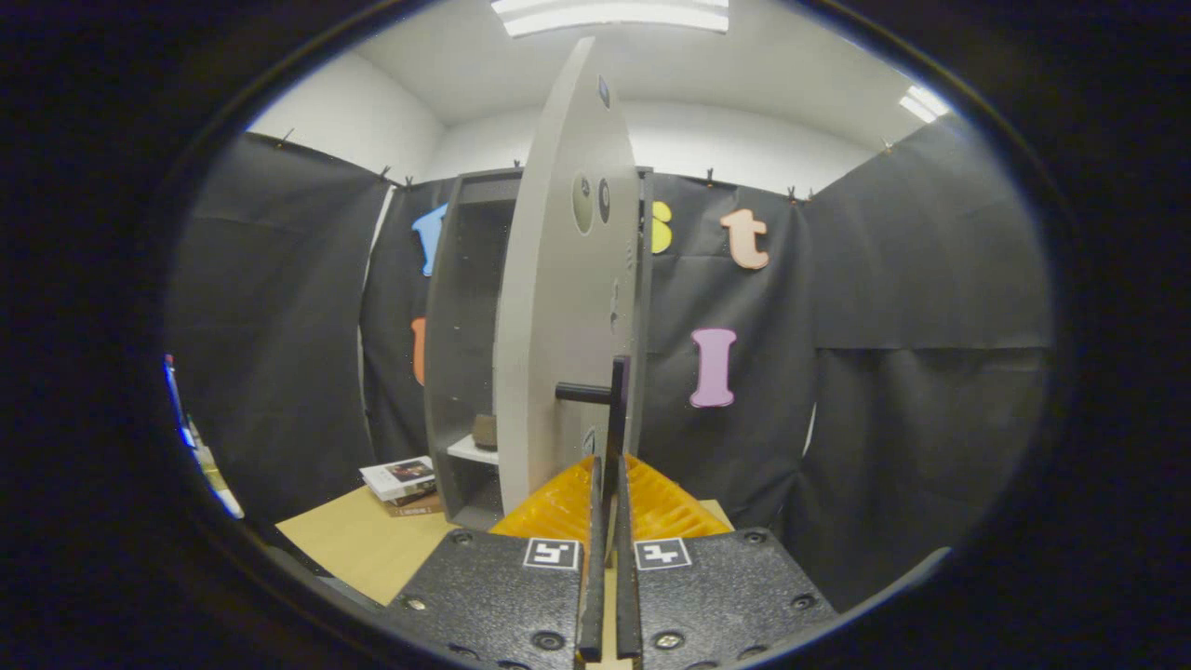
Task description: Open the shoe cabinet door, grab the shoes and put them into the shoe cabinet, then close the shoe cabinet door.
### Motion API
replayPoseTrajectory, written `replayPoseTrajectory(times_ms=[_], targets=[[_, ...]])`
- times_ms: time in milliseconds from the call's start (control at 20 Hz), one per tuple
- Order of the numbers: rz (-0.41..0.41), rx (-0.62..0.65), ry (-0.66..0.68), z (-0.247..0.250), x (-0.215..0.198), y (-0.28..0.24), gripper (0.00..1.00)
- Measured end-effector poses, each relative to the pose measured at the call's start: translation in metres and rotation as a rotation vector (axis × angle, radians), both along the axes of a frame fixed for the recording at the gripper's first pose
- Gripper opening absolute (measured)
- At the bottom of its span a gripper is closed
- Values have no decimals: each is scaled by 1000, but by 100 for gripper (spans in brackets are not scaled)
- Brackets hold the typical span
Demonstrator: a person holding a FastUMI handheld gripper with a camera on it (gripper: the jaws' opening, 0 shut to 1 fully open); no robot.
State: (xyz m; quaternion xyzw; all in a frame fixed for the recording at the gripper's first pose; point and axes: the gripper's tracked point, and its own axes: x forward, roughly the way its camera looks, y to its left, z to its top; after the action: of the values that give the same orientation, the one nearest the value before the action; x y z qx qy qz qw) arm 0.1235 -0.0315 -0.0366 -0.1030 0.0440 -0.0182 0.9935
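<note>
- Gripper [607,484] — its yellow fingers [558,507] nearly together, clamped on the black handle [616,409] of the shoe cabinet door [558,307].
- The door stands swung out, edge-on, before the grey shoe cabinet [461,354] on the desk [363,549].
- A dark shoe [484,432] sits on a shelf inside.
- Books [402,484] lie stacked by the cabinet's left side.

One shoe cabinet [465,354], one door [558,307] with one black handle [614,400]. One dark shoe [484,431] on shelf inside cabinet. Two books [402,484] stacked left of cabinet. One table [372,544]. Two orange fingers [558,507] pressed together round handle.
</note>
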Motion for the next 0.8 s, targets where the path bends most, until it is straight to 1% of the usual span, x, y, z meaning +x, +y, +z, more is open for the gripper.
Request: replayPoseTrajectory(times_ms=[100, 150, 200, 250, 300, 400, 450, 550, 600, 650, 700, 750, 800], targets=[[-68, -5, -22, 4, 0, -15, 8], [-106, -28, -37, 7, -4, -26, 8], [-106, -50, -49, 10, -8, -26, 8], [-89, -62, -78, 17, -14, -26, 7], [-94, -54, -116, 22, -12, -30, 4], [-124, -20, -175, 27, -17, -34, 11], [-130, -2, -191, 27, -22, -32, 35], [-132, 28, -209, 27, -26, -28, 70], [-126, 42, -207, 26, -25, -24, 77], [-115, 59, -212, 25, -24, -19, 88], [-104, 75, -215, 25, -24, -16, 95], [-96, 93, -216, 22, -24, -12, 100], [-91, 111, -211, 19, -26, -7, 100]])
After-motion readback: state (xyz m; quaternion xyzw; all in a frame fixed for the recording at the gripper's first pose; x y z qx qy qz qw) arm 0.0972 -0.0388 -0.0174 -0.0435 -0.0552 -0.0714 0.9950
